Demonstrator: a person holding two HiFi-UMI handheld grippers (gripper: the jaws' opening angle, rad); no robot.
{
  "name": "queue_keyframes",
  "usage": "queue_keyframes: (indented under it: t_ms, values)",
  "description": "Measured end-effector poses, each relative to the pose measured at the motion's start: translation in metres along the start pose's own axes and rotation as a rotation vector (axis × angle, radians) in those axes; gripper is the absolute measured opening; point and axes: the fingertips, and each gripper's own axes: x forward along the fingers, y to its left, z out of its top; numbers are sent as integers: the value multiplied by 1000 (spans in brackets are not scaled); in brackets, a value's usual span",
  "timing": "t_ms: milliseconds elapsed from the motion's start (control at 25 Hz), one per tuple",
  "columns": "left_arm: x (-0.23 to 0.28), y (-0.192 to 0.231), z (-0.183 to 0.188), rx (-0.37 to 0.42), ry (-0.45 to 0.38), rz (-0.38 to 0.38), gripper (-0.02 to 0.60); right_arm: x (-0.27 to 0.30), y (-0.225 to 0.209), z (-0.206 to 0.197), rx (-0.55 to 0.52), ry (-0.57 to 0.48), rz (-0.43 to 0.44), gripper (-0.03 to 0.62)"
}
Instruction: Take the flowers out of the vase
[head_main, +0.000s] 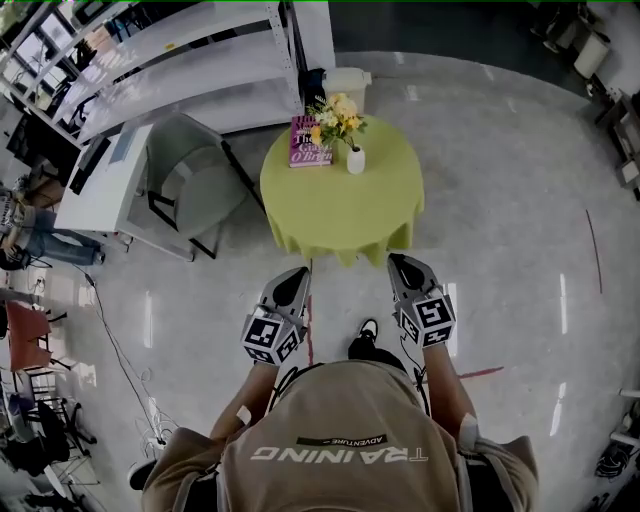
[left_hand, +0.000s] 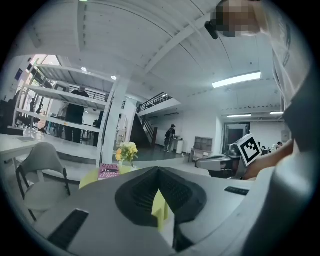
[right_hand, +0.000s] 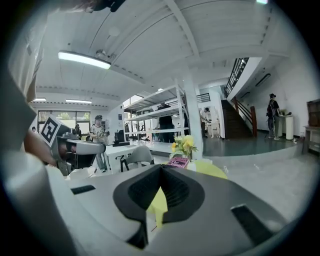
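The person's shirt (head_main: 340, 440) reads "TRAINING" and "ADVENTURE", upside down at the bottom of the head view. A pink book (head_main: 308, 142) shows "The" on its cover; the rest is too small to read. It lies at the far edge of the round green-draped surface (head_main: 340, 215), upper middle of the frame, beside the yellow flowers (head_main: 335, 118) standing in the white vase (head_main: 355, 160). The left tongs (head_main: 298, 275) and right tongs (head_main: 400, 262) are both closed and empty, just short of the surface's near edge. Open floor (head_main: 500, 200) lies to the right, and a grey chair (head_main: 190, 185) stands close on the left.
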Motion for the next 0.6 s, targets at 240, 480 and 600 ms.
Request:
queue_keyframes:
  t_ms: [240, 480, 600]
  values:
    - [54, -6, 8, 6, 10, 18, 2, 22, -48, 1, 5, 7, 35, -3]
    - [80, 5, 7, 5, 27, 50, 2, 42, -66, -7, 31, 32, 70, -3]
    - [94, 14, 9, -3, 30, 62, 2, 57, -76, -7, 31, 41, 81, -3]
